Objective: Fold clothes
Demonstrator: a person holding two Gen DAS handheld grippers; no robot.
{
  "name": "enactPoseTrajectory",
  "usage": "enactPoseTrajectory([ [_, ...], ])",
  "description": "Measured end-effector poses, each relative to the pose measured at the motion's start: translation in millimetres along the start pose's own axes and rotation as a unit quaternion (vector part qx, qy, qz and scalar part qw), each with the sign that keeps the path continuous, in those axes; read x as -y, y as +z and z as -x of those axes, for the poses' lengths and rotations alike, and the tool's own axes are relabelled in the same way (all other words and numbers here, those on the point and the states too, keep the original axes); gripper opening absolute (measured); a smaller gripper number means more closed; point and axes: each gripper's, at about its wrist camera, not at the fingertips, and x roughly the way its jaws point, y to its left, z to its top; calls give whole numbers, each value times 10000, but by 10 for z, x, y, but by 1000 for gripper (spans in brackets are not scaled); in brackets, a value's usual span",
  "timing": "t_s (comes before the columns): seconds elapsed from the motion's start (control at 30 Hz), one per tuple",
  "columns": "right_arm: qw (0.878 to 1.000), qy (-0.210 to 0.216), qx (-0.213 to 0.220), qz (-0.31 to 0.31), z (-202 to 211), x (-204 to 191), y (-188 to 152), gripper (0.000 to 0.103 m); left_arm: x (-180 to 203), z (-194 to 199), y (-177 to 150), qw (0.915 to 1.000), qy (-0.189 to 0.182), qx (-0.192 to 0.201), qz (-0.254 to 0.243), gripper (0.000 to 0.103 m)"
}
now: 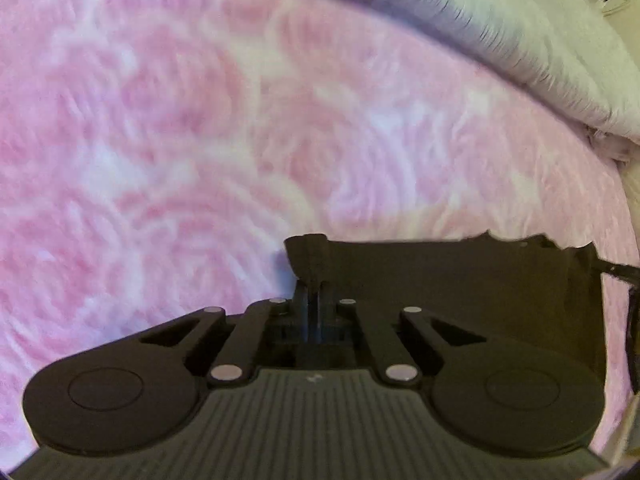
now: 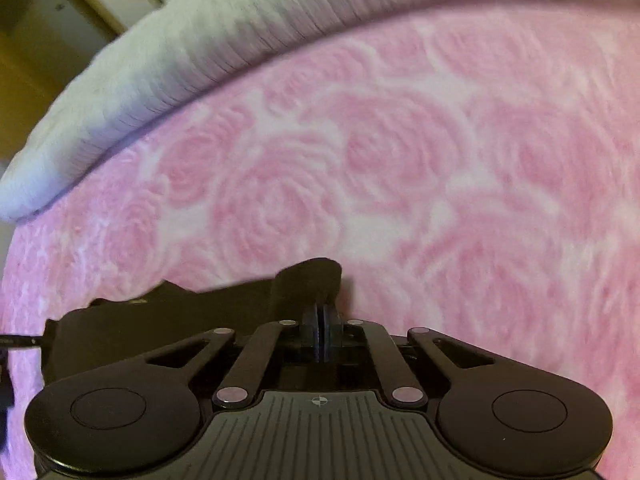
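Left gripper (image 1: 311, 294): I see the fingers pressed together, pinching the corner of a black garment (image 1: 460, 276). From the pinch the cloth runs off to the right of the tongs as a taut, flat panel. Its far end has a ragged top edge and a thin dark strap (image 1: 618, 270) sticking out sideways.

Right gripper (image 2: 322, 320): also clamped tight, on the garment's (image 2: 168, 312) other corner. A small flap of cloth stands up just ahead of the tips. Here the panel runs off to the left of the tongs, and the strap end (image 2: 20, 340) shows at the far left edge.

So the garment is held between both tongs. Whether it clears the surface below, I can't tell.

Beyond the cloth, both views show a pink rose-print blanket (image 1: 200, 140) filling most of the frame. The left view is motion-blurred and the pattern is smeared; the right view resolves the individual roses.

Past the blanket, ahead of the tongs, lies a white fluffy throw (image 2: 160, 60); the left view has it at upper right (image 1: 540, 40).

Only the right view shows room background beyond the throw: a brownish wall or cabinet (image 2: 36, 40) at upper left.
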Motion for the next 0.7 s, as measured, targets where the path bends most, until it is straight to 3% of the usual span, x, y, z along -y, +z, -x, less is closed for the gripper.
enactPoseTrajectory([
  [0.1,9993,-57,224,282,94,-41,96,1,-29,115,-24,9995,88,301,97,1],
  [0.17,9987,-94,302,396,106,-36,156,1,-77,17,-38,9994,178,222,182,1],
  [0.3,9979,-380,35,530,-160,5,138,1,-146,-144,-37,9993,287,33,253,3],
  [0.4,9978,-592,-126,260,-242,73,66,1,-167,-107,-23,9991,350,-2,227,8],
  [0.47,9951,-967,-8,182,-139,82,2,2,-197,-5,-40,9986,454,58,281,14],
  [0.53,9932,-1134,159,195,39,72,-75,4,-194,134,-88,9978,603,183,188,14],
  [0.63,9940,-983,338,352,383,-35,-292,6,-91,425,-299,9971,694,279,-122,14],
  [0.7,9949,-779,332,543,559,-205,-528,10,51,608,-568,9976,449,178,-490,14],
])
